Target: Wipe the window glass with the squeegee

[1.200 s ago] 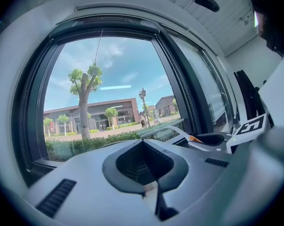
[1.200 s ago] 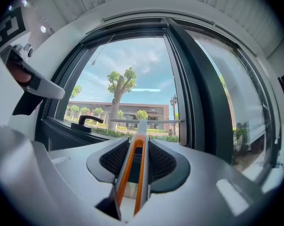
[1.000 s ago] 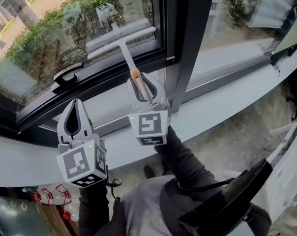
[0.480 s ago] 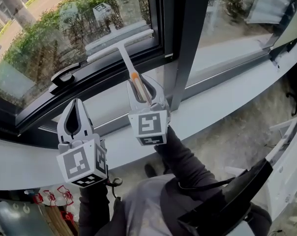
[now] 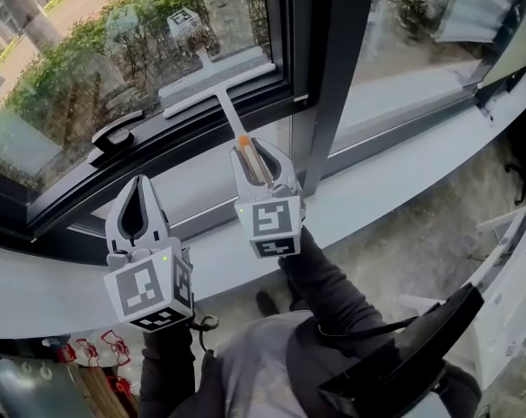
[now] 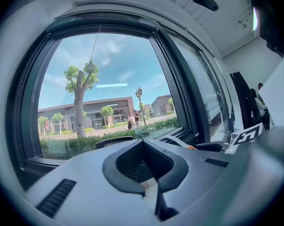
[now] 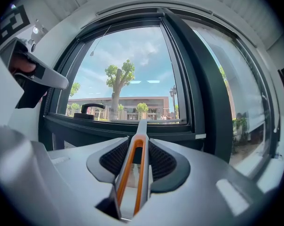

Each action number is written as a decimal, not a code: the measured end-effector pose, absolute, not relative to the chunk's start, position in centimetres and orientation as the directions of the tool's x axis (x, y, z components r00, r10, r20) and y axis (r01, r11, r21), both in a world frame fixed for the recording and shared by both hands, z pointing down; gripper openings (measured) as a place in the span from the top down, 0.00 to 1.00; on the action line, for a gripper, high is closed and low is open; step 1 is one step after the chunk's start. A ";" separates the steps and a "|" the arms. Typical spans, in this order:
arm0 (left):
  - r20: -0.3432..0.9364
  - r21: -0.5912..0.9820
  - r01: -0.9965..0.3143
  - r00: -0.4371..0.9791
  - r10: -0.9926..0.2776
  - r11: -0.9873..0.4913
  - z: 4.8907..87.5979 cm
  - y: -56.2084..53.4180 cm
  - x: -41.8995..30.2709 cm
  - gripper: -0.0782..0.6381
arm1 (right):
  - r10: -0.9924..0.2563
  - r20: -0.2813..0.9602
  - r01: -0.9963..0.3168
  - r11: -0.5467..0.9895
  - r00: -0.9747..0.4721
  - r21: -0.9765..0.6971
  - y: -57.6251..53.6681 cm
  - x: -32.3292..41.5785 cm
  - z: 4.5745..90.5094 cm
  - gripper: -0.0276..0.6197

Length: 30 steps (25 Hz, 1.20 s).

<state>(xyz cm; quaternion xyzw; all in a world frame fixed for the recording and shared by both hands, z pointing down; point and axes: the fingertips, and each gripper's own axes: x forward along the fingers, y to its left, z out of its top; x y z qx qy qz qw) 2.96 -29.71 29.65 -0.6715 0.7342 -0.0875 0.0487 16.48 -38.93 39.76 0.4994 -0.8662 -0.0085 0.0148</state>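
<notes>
I am looking down on two handheld tongs in front of a dark-framed window. The right tongs (image 5: 256, 151) are pinching the grey and orange handle of the squeegee (image 5: 218, 90), with the orange tip poking out just past the jaw ends. The shaft is running straight ahead of the right tongs to the white crossbar blade. The blade is lying across the lowest strip of the window glass (image 5: 115, 42), just above the lower frame rail (image 5: 202, 120). In the right gripper view, the right tongs (image 7: 139, 142) are closing on both sides of the squeegee (image 7: 134, 173) handle, and the blade is showing as a thin pale line ahead.

The left tongs (image 5: 139, 185) are hanging lower and to the left of the right tongs, well apart from the squeegee. Their jaws are pressing together with nothing between them. The left gripper view is showing the same: the left tongs (image 6: 143, 142) are meeting at the tips, empty, pointing at the pane.

A black window handle (image 5: 115, 133) is sitting on the frame ahead of the left tongs, left of the blade. A thick dark post (image 5: 324, 68) is standing just right of the right tongs, with a second pane beyond it. A pale sill (image 5: 394, 181) is running beneath both tongs. A dark sleeve (image 5: 328, 294) is trailing behind the right tongs.
</notes>
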 end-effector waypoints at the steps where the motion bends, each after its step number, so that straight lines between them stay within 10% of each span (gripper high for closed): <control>1: 0.046 -0.192 -0.978 -0.092 -0.995 0.082 29.7 -29.6 2.9 0.89 | -0.865 0.019 -0.865 0.502 -0.501 0.024 -38.9 16.5 39.8 0.76; 12: 0.091 -0.144 -0.986 -0.091 -0.992 0.078 32.1 -27.7 -0.2 0.89 | -0.862 0.042 -0.863 0.504 -0.506 -0.041 -38.1 16.4 40.4 0.76; 30: 0.007 -0.112 -0.985 -0.134 -0.991 0.133 28.6 -25.8 -3.6 0.89 | -0.816 -0.274 -0.851 0.524 -0.509 0.021 -33.7 14.5 22.7 0.76</control>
